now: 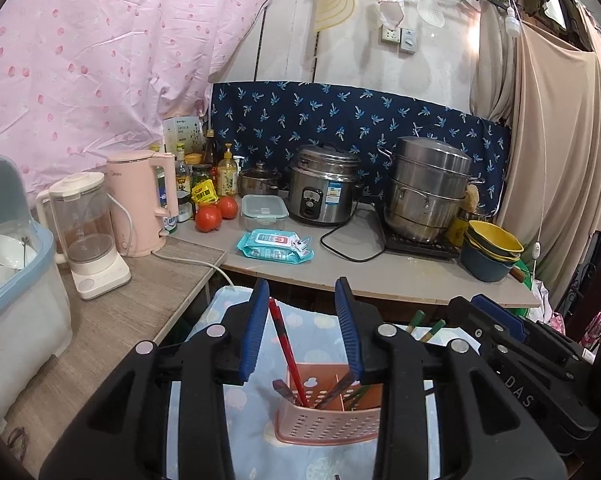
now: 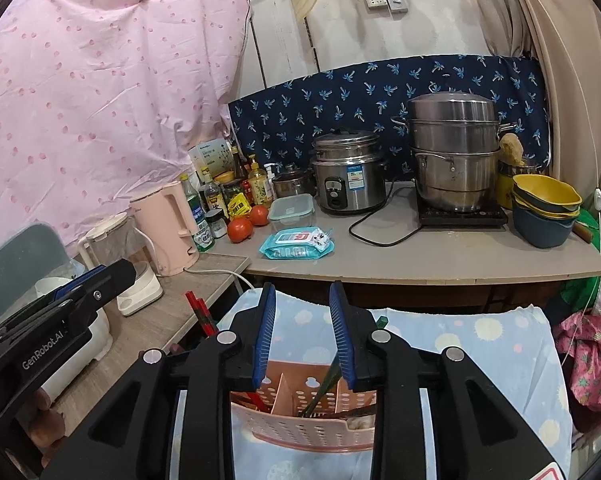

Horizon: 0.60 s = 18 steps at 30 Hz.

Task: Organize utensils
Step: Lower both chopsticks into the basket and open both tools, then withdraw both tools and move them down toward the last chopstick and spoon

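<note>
I've got both grippers over the pink perforated plastic caddy (image 1: 328, 416), which sits on a soft blue patterned cloth (image 1: 312, 328). My left gripper (image 1: 302, 330) has its ribbed blue jaws apart, slim red chopsticks (image 1: 286, 354) leaning loose between them, ends down in the caddy. My right gripper (image 2: 302, 332) is parted too, green chopsticks (image 2: 320, 386) standing below.

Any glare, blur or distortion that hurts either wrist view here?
Left wrist: sharp, strong fisheye bending of the counter edge, dark vignette corners, a blown-out bright patch on the wall. Right wrist: equally sharp and bent, evenly lit; the pink utensil holder reads clearly.
</note>
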Each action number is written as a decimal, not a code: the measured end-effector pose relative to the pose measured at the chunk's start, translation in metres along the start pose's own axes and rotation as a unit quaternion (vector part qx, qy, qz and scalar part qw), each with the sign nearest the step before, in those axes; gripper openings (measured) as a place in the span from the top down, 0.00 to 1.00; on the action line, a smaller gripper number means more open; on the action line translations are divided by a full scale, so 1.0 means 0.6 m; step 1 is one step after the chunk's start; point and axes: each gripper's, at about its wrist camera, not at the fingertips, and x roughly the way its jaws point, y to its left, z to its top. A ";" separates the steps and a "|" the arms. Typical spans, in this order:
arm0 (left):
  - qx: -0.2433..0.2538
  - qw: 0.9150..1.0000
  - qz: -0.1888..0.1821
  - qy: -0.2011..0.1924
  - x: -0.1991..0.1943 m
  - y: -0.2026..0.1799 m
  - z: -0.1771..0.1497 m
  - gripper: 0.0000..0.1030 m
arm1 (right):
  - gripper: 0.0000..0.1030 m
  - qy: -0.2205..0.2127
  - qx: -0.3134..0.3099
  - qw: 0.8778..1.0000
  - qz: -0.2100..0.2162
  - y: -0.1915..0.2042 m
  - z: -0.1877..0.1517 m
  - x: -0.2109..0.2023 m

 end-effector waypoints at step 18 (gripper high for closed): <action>0.010 0.999 0.012 0.034 -0.034 0.011 -0.064 0.68 | 0.73 0.013 -0.023 1.000 0.011 0.025 -0.062 -0.061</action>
